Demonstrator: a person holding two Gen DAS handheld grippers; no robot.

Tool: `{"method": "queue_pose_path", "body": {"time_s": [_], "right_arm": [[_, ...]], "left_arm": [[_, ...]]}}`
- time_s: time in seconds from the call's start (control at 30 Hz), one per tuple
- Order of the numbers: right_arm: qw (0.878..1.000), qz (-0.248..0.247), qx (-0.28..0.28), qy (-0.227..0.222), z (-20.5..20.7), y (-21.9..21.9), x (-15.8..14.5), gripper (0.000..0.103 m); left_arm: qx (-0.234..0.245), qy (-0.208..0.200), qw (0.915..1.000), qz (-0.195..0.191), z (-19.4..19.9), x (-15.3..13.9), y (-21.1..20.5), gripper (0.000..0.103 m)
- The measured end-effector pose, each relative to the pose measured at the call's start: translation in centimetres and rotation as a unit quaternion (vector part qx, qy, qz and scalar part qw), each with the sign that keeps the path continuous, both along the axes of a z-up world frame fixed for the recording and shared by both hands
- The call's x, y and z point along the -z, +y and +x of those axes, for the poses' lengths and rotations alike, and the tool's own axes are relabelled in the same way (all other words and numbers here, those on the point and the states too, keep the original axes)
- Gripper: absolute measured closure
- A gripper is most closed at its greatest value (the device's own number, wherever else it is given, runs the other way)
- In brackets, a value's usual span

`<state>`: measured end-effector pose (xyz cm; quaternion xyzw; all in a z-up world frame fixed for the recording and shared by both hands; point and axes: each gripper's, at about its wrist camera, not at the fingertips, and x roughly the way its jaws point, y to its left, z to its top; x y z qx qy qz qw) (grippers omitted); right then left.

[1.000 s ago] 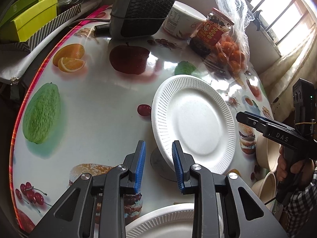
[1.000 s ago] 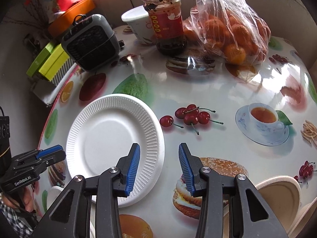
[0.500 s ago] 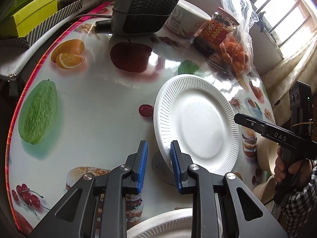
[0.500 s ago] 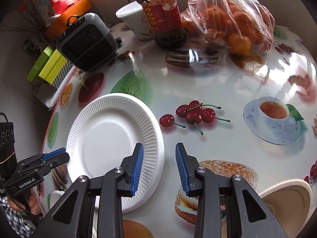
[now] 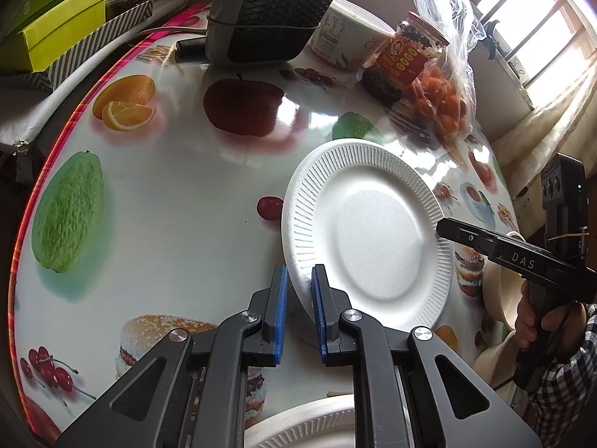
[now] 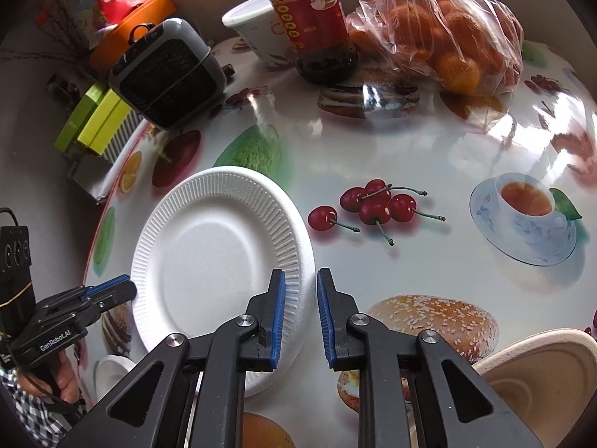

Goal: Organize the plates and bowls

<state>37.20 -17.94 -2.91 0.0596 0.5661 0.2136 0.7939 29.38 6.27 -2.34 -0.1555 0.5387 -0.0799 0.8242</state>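
A white ribbed paper plate lies on the fruit-print table; it also shows in the right wrist view. My left gripper is narrowly open with the plate's near rim between its blue pads, not clamped. My right gripper is also narrowly open astride the plate's opposite rim. Another white plate lies under the left gripper. Beige bowls sit at the right gripper's lower right, also seen in the left wrist view.
At the table's far side stand a grey heater, a white tub, a red-labelled jar and a bag of oranges. Yellow-green boxes lie beyond the table's edge.
Both grippers moved in onto the plate's opposite rims and their jaws narrowed. The plate's near rim is now between the left pads.
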Motion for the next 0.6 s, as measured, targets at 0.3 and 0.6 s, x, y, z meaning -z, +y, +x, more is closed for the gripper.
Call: {"method": "queue_pose_path", "body": {"time_s": [0.3, 0.6], "right_arm": [[1.0, -0.002, 0.0, -0.001, -0.07, 0.01, -0.01, 0.088], [1.0, 0.002, 0.004, -0.004, -0.15, -0.34, -0.27, 0.088]], "left_arm": [[-0.001, -0.002, 1.0, -0.002, -0.01, -0.19, 0.04, 0.09], [0.001, -0.005, 1.0, -0.003, -0.15, -0.56, 0.01, 0.09]]}}
